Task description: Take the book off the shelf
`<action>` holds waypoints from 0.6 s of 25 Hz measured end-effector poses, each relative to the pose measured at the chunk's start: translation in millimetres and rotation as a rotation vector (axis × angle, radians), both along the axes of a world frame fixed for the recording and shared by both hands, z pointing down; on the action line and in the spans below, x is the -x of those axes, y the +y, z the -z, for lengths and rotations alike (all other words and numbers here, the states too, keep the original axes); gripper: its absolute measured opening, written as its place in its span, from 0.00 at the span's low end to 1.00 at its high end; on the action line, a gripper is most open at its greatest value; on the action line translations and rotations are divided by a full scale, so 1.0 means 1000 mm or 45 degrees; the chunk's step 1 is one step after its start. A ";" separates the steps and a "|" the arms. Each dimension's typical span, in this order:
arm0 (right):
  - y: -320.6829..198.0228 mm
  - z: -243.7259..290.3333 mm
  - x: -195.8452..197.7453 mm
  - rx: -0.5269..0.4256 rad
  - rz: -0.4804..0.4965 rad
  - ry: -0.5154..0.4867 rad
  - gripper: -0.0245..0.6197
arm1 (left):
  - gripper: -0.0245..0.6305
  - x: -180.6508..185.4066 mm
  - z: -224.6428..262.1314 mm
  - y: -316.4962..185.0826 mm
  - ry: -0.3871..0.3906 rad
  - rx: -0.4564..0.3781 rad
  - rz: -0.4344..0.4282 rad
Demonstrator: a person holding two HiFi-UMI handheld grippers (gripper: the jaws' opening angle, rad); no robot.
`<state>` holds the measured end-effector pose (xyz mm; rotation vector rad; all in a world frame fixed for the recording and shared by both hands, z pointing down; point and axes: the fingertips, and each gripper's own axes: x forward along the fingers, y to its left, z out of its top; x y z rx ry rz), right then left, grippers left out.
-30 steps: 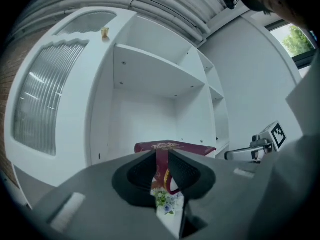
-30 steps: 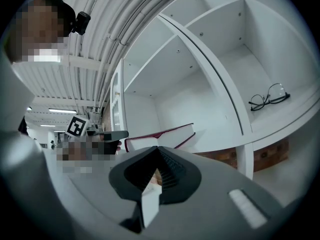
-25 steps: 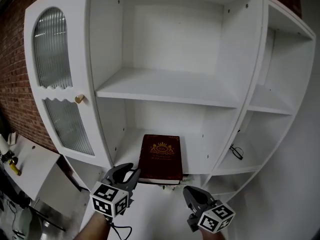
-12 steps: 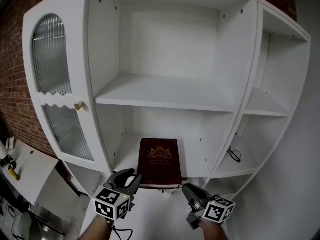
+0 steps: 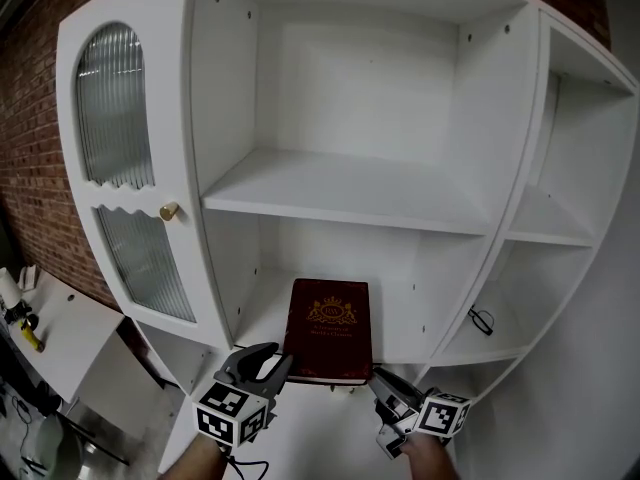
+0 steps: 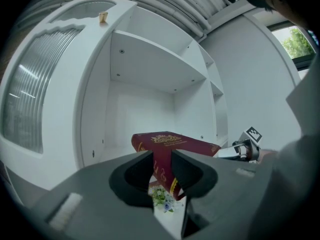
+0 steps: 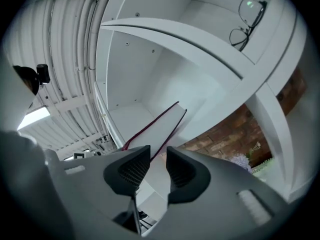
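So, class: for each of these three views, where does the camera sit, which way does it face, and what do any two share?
Head view: on the person's head, facing steeply down at the cabinet; the left gripper and right gripper show below.
Left gripper view: on the left gripper, facing up into the cabinet; its jaws hold the book by its spine, with the right gripper beyond.
Right gripper view: on the right gripper, facing up into the cabinet; its jaws stand slightly apart.
Shared: the head and right gripper views both show the glasses.
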<state>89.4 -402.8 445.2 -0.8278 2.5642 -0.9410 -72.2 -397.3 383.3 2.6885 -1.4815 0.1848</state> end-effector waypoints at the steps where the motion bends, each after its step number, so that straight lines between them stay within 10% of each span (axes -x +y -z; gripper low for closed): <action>1: 0.000 0.001 0.002 0.004 0.022 -0.019 0.22 | 0.21 0.000 0.000 0.000 0.007 0.004 -0.005; 15: 0.000 -0.010 0.007 0.013 0.154 -0.074 0.15 | 0.22 0.003 -0.013 0.004 0.089 0.039 -0.023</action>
